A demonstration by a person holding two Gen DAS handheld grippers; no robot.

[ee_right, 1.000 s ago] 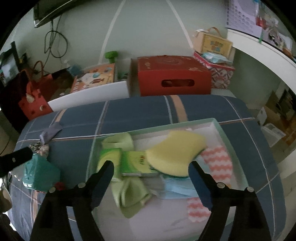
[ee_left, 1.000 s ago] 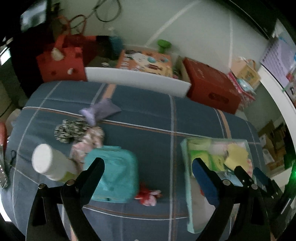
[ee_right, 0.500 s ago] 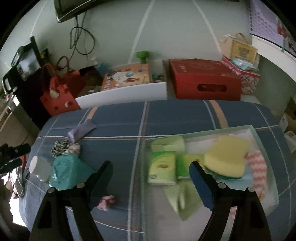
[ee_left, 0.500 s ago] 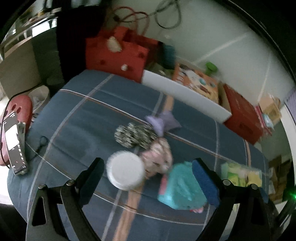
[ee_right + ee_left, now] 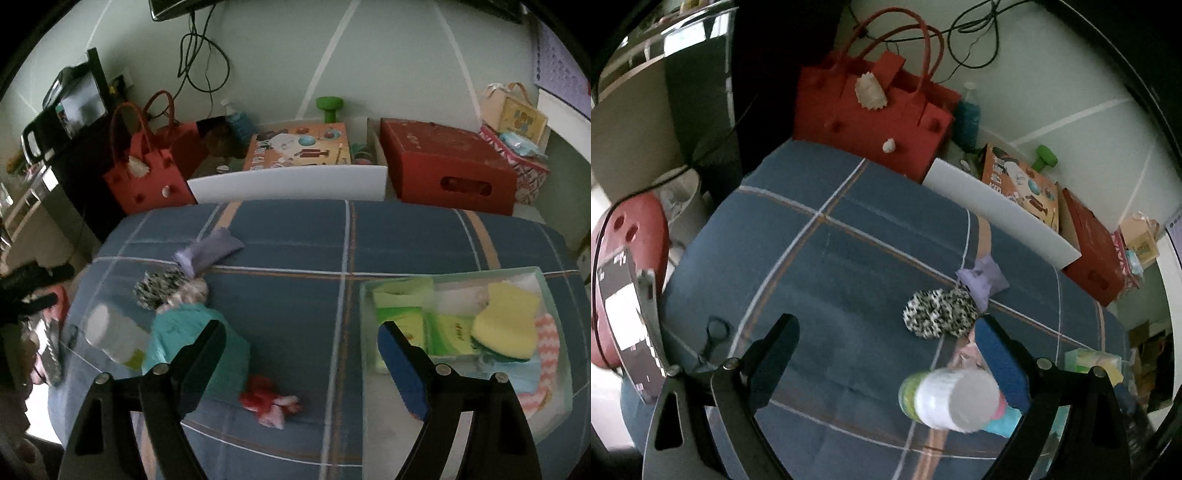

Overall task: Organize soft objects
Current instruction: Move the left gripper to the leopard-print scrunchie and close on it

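Overhead, left gripper (image 5: 886,354) spread wide, empty, above blue quilt (image 5: 849,266); right gripper (image 5: 303,350) likewise spread, empty.

Legible text check, both wrist views: none readable.

- Green packet (image 5: 448,334) in the pale tray (image 5: 546,424) at the bed's right edge: a small red mark on its face, too blurred to read.
- Orange picture box (image 5: 299,147) behind the white board at the bed's far edge: printed figures and dark lettering, not legible in either view.
- Red carton (image 5: 443,166) beside it: faint embossed marks on top, unreadable.
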